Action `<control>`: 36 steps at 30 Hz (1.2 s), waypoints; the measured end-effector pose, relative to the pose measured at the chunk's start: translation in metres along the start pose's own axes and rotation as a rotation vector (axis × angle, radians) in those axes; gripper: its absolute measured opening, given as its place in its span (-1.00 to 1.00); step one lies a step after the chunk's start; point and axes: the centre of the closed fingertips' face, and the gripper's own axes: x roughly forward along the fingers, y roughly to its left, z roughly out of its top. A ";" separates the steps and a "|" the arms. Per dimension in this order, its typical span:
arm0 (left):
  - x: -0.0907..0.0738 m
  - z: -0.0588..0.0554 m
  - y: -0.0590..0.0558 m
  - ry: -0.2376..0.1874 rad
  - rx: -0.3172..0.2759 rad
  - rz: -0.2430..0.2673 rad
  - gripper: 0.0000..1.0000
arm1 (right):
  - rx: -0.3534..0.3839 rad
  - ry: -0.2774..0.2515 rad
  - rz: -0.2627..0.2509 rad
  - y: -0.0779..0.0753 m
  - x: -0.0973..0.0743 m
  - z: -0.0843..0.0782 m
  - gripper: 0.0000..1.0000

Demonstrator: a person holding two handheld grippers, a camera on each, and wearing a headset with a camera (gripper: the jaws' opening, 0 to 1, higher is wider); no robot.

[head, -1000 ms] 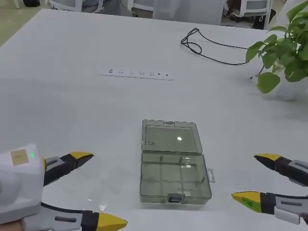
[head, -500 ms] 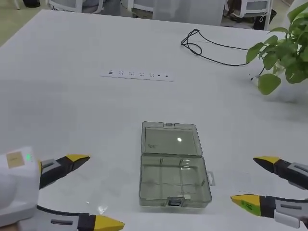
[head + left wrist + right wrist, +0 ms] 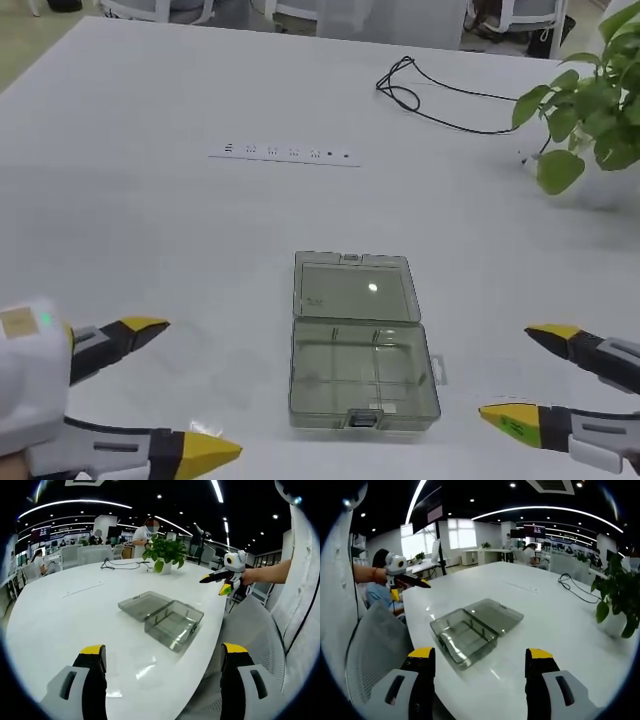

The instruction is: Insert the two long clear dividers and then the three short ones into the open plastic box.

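While the plastic box (image 3: pixel 352 291) lies open, the left gripper (image 3: pixel 195 388) at eight o'clock and right gripper (image 3: pixel 512 370) at four gape empty.

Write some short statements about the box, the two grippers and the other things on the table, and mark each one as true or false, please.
1. The box is open, with its lid lying flat on the table. True.
2. The left gripper and the right gripper are both open. True.
3. The right gripper touches the box. False: it is apart from the box, off to its right.
4. The plant stands to the left of the box. False: in the head view it stands at the far right of the table.
5. The black cable lies inside the box. False: it lies on the table, far beyond the box.
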 end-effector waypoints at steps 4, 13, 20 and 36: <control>-0.002 -0.006 0.013 0.028 -0.004 0.034 0.92 | 0.002 -0.002 0.001 0.001 0.001 0.000 0.48; -0.004 -0.014 0.038 0.062 -0.024 0.096 0.82 | 0.011 -0.004 -0.003 0.000 0.003 0.000 0.47; -0.006 -0.023 0.057 0.117 -0.046 0.142 0.71 | 0.015 -0.005 -0.003 0.000 0.005 -0.001 0.47; -0.011 -0.049 0.082 0.250 -0.158 0.219 0.21 | 0.027 -0.019 -0.010 -0.004 0.008 -0.001 0.45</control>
